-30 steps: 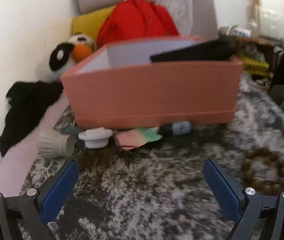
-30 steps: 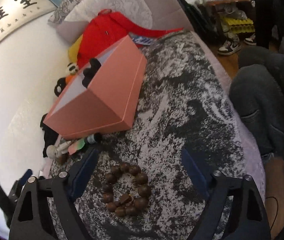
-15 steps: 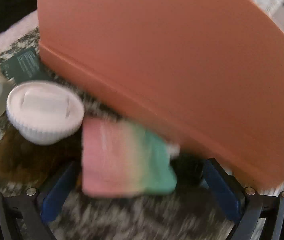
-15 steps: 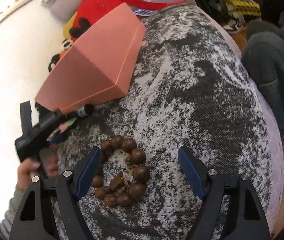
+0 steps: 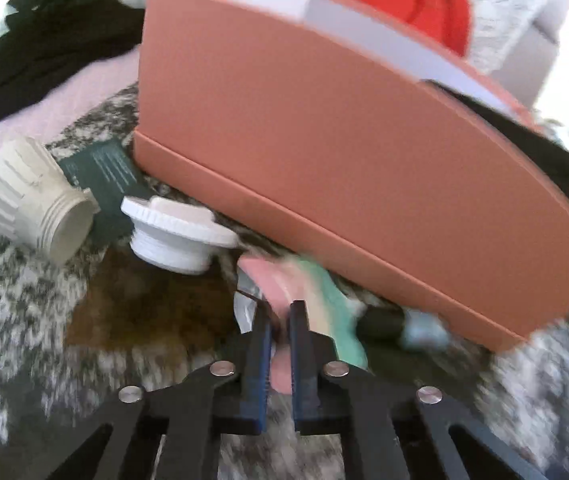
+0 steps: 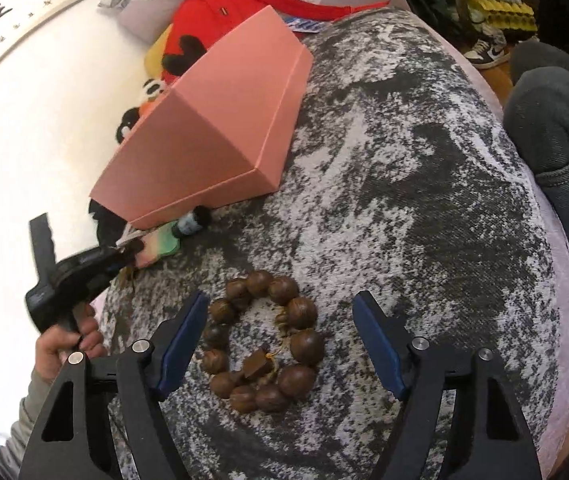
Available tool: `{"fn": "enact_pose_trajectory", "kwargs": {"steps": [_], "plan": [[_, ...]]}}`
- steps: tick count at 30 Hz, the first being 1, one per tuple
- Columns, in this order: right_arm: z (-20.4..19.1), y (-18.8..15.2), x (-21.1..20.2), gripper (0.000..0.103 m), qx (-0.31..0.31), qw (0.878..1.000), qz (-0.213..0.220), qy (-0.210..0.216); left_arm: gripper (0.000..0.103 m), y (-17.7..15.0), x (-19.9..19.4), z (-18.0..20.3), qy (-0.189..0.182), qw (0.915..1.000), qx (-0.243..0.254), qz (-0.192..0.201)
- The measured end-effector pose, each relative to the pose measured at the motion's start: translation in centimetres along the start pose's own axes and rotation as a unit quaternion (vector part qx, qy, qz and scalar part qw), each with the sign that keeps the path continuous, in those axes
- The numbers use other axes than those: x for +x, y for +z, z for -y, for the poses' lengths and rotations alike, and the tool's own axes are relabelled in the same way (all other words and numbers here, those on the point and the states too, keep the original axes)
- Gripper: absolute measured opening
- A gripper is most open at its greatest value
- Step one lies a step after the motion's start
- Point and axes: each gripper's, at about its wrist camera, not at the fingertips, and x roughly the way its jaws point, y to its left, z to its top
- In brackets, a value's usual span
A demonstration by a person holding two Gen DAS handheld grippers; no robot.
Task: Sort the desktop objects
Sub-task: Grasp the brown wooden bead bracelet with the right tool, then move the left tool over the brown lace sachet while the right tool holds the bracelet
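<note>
My left gripper (image 5: pixel 280 312) is shut on a flat pink-and-green packet (image 5: pixel 304 292) lying at the foot of the pink box (image 5: pixel 344 152). The same packet (image 6: pixel 158 246) and box (image 6: pixel 212 136) show in the right wrist view, with the left gripper (image 6: pixel 126 258) at the packet's left end. My right gripper (image 6: pixel 280 312) is open, its fingers astride a brown wooden bead bracelet (image 6: pixel 264 336) on the grey mottled cloth. A small dark bottle (image 6: pixel 192 222) lies against the box, beside the packet.
A white threaded cap (image 5: pixel 176 236), a beige ribbed cap (image 5: pixel 36 204) and a dark green card (image 5: pixel 108 184) lie left of the box. Black cloth (image 5: pixel 52 44), a red bag (image 6: pixel 220 12) and plush toys sit behind. A person's legs (image 6: pixel 556 120) are at the right.
My left gripper went from open to shut on the pink-and-green packet after moving in close to the box. My right gripper moved down nearer the bracelet and stays open.
</note>
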Motion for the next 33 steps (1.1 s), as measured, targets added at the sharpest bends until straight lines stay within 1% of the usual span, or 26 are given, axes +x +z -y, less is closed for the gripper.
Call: {"fn": "enact_pose_trajectory", "kwargs": {"steps": [4, 8, 11, 15, 17, 18, 19, 20, 21, 22, 24, 26, 27, 29, 30, 31, 33], "plan": [[0.5, 0.0, -0.1, 0.078, 0.015, 1.0, -0.006, 0.011, 0.0, -0.6, -2.5, 0.1, -0.027, 0.9994, 0.021, 0.011], [0.7, -0.1, -0.4, 0.078, 0.025, 0.999, -0.009, 0.018, 0.0, -0.9, -3.5, 0.6, -0.022, 0.9988, 0.041, 0.012], [0.7, -0.3, -0.6, 0.078, 0.024, 0.999, -0.01, 0.025, 0.0, -1.2, -5.3, 1.9, -0.022, 0.9974, 0.068, 0.01], [1.0, -0.5, 0.4, 0.078, 0.035, 0.998, -0.037, 0.042, 0.0, -1.9, -8.5, 2.6, -0.035, 0.9952, 0.089, 0.018], [0.6, -0.7, 1.0, 0.076, 0.025, 0.998, -0.045, 0.042, 0.0, -1.9, -9.9, 3.1, -0.043, 0.9935, 0.102, 0.025], [0.2, -0.8, 1.3, 0.071, 0.011, 0.998, -0.048, 0.039, 0.0, -2.0, -10.5, 3.3, -0.047, 0.9926, 0.108, 0.029], [-0.3, -0.9, 1.7, 0.06, -0.012, 0.998, -0.051, 0.029, 0.0, -2.0, -11.2, 3.6, -0.051, 0.9916, 0.114, 0.032], [-1.0, -1.1, 1.9, 0.047, -0.041, 0.998, -0.053, 0.008, 0.0, -2.0, -11.8, 3.8, -0.054, 0.9905, 0.121, 0.036], [-1.8, -1.4, 2.2, 0.021, -0.077, 0.995, -0.054, -0.022, 0.0, -2.1, -12.3, 4.1, -0.055, 0.9896, 0.127, 0.039], [-2.6, -1.7, 2.4, 0.02, -0.108, 0.992, -0.053, -0.044, 0.0, -2.1, -12.5, 4.1, -0.055, 0.9892, 0.13, 0.04], [-3.9, -2.1, 1.8, 0.02, -0.138, 0.989, -0.041, -0.04, 0.0, -2.2, -12.8, 4.2, -0.054, 0.9883, 0.137, 0.04], [-5.9, -2.5, 0.0, 0.02, -0.182, 0.983, -0.01, -0.026, 0.0, -3.0, -11.8, 3.8, -0.036, 0.9878, 0.149, 0.026], [-6.4, -2.6, -0.8, 0.02, -0.194, 0.981, 0.003, -0.02, 0.0, -3.4, -11.1, 3.6, -0.025, 0.9871, 0.157, 0.017], [-7.2, -2.8, -2.0, 0.02, -0.206, 0.978, 0.022, -0.012, 0.031, -4.5, -9.5, 3.3, -0.009, 0.9863, 0.164, 0.001], [-7.2, -2.8, -2.3, 0.02, -0.205, 0.978, 0.025, -0.012, 0.06, -5.1, -8.8, 3.2, -0.005, 0.9864, 0.164, -0.005], [-7.1, -2.8, -2.4, 0.02, -0.202, 0.979, 0.026, -0.014, 0.069, -5.6, -8.3, 3.0, -0.007, 0.987, 0.16, -0.005], [-6.3, -2.5, -2.3, 0.02, -0.187, 0.982, 0.022, -0.02, 0.069, -6.5, -7.5, 2.7, -0.01, 0.9885, 0.151, -0.009]]}}
